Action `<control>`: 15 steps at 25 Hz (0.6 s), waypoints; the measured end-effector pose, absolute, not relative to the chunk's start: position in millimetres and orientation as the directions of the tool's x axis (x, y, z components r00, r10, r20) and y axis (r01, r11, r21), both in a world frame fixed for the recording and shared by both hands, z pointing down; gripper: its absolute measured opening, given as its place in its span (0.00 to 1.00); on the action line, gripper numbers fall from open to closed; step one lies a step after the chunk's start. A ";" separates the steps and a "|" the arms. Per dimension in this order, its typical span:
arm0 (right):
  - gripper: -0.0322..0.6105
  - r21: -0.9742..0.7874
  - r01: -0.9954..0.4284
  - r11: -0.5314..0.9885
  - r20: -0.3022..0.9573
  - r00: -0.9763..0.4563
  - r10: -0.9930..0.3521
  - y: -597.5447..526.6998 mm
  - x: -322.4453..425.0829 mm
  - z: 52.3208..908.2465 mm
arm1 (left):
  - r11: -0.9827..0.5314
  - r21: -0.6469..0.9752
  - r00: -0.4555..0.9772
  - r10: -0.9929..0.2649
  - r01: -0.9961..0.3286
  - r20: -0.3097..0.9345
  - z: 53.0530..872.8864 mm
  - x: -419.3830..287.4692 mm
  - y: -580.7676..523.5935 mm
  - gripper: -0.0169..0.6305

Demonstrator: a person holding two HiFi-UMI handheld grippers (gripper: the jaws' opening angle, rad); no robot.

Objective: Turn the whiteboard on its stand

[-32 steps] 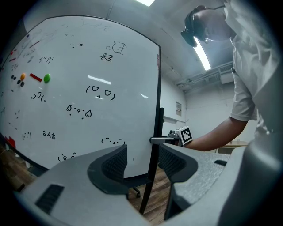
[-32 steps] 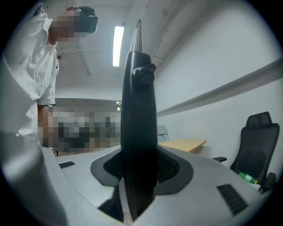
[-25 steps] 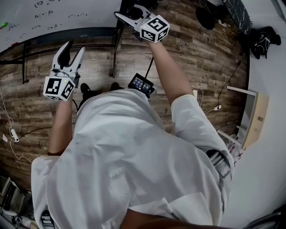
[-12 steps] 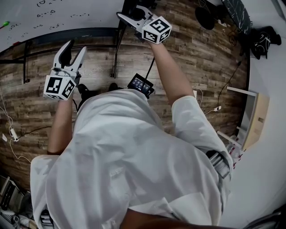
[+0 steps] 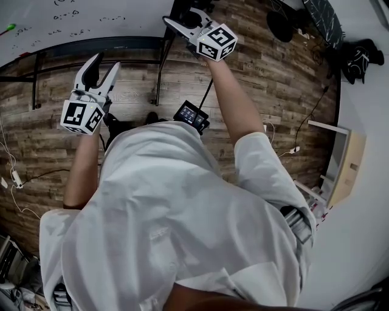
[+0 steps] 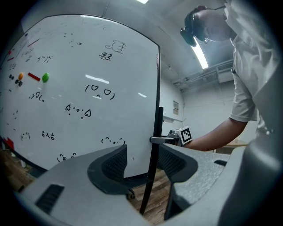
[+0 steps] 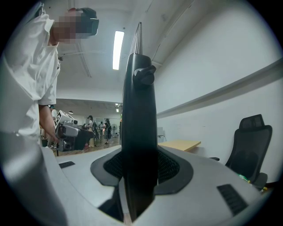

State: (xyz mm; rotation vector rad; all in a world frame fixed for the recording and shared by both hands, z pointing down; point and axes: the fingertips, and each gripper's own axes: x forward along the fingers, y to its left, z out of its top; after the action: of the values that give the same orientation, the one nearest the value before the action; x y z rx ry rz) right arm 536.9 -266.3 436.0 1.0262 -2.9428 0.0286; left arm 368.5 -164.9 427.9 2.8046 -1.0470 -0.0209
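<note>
The wooden floor [image 5: 273, 91] fills most of the head view. The whiteboard [image 5: 73, 18] stands upright along that view's upper left edge, ahead of the person; in the left gripper view its white face [image 6: 79, 88] is covered in small scribbles and doodles. The person in a white shirt [image 5: 182, 225] reaches both arms toward it.

A black post [image 6: 152, 167] of the stand runs up the board's right edge. The right tongs [image 5: 180, 17] are clamped on this post. In the right gripper view the post [image 7: 139, 132] rises straight up between the jaws of the right tongs [image 7: 140, 167], both ribbed pads pressed against it.

The left tongs [image 5: 107, 61] point level at the board face, left of the post, touching nothing. Their jaws stand apart and empty in the left gripper view [image 6: 141, 163].

A black office chair [image 7: 247, 145] sits by the wall. On the board are a red strip [image 6: 33, 76] and a green magnet [image 6: 44, 77].
</note>
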 end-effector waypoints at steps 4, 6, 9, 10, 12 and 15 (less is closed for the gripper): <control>0.31 -0.009 -0.626 0.780 0.032 -0.780 -0.625 -269.6 530.8 435.1 | -0.750 0.150 0.763 -0.645 -0.644 0.047 429.7 360.2 -168.8 0.38; 0.31 -0.009 -0.628 0.778 0.032 -0.778 -0.627 -267.2 535.5 435.1 | -0.754 0.151 0.767 -0.640 -0.639 0.049 430.4 363.3 -167.2 0.38; 0.31 -0.010 -0.631 0.776 0.033 -0.776 -0.630 -265.8 539.0 435.4 | -0.761 0.151 0.774 -0.631 -0.631 0.052 431.2 364.5 -166.7 0.38; 0.31 -0.010 -0.632 0.775 0.033 -0.774 -0.632 -265.8 539.2 435.6 | -0.763 0.152 0.776 -0.629 -0.629 0.052 431.4 363.8 -167.2 0.38; 0.31 -0.011 -0.637 0.771 0.033 -0.771 -0.636 -265.6 539.7 435.7 | -0.766 0.153 0.779 -0.625 -0.624 0.053 431.7 362.2 -168.2 0.38; 0.31 -0.013 -0.641 0.768 0.035 -0.767 -0.640 -266.2 540.7 436.5 | -0.772 0.155 0.786 -0.616 -0.616 0.055 432.7 360.5 -170.0 0.38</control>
State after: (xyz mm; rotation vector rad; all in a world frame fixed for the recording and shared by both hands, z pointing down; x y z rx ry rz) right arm 540.7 -266.2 436.5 1.0608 -2.9267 0.0375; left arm 360.5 -170.0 432.7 2.8116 -0.9775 0.0020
